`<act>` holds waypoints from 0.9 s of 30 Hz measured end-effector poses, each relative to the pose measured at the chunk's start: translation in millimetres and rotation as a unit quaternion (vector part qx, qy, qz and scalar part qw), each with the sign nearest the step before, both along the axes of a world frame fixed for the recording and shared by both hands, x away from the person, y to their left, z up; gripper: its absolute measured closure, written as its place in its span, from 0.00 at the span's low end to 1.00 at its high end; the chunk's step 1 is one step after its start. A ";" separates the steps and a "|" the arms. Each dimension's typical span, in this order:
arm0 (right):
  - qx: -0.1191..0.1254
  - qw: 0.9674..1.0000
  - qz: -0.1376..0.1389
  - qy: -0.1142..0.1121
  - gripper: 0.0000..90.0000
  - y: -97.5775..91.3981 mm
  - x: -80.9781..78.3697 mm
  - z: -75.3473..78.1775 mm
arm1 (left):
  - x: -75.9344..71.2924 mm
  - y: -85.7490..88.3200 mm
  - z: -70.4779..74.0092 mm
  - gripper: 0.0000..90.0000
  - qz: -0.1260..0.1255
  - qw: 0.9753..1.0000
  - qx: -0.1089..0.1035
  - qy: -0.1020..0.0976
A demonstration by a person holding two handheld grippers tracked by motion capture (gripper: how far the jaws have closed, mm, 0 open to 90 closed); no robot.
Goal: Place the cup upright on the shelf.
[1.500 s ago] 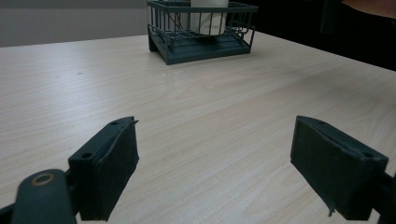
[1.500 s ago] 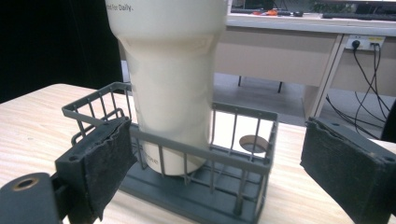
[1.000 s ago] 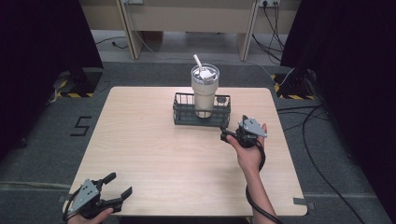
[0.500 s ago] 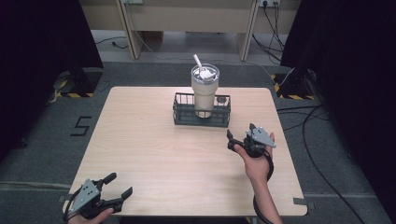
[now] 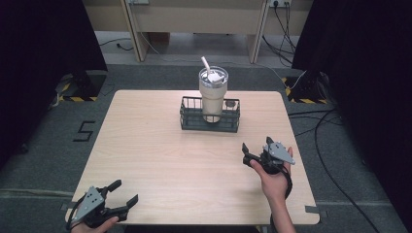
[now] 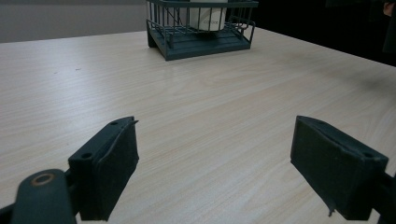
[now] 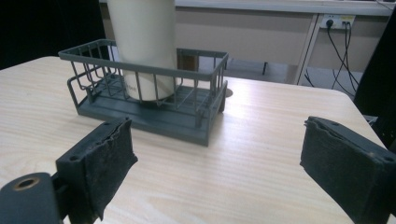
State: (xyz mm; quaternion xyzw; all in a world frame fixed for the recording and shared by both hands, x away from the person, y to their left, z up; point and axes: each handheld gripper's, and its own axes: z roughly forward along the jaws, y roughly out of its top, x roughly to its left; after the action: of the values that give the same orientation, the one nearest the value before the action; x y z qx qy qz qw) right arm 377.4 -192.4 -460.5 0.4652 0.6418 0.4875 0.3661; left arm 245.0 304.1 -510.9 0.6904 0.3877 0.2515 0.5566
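Cream tumbler (image 5: pixel 213 94) upright (in wire basket (image 5: pixel 210 125))

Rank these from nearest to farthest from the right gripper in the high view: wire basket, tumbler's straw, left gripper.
1. Wire basket, ahead and left of the right gripper.
2. Tumbler's straw, higher at the table's far side.
3. Left gripper, across at the near left corner.

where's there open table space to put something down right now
Bare wood runs across the table's left half, between the wire basket and the left tool. The middle, between both tools, is free too. Crowded: the far centre, where the tumbler stands in the basket, and around the right tool.
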 end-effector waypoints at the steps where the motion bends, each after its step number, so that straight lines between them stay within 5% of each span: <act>1: -0.002 1.000 0.000 0.000 0.11 -0.9 -1.6 -0.9 | 0.1 0.0 -0.1 0.16 0.000 1.000 0.000 0.000; 27: -0.019 0.999 -0.017 0.024 0.11 -28.7 -37.4 -23.0 | 0.0 -0.4 -0.4 0.16 0.001 1.000 0.001 0.001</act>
State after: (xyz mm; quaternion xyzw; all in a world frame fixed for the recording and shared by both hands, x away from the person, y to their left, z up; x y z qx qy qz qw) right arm 340.0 -221.1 -483.5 0.4806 0.6518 0.4577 0.3671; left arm 245.0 303.7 -511.4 0.6905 0.3885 0.2517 0.5558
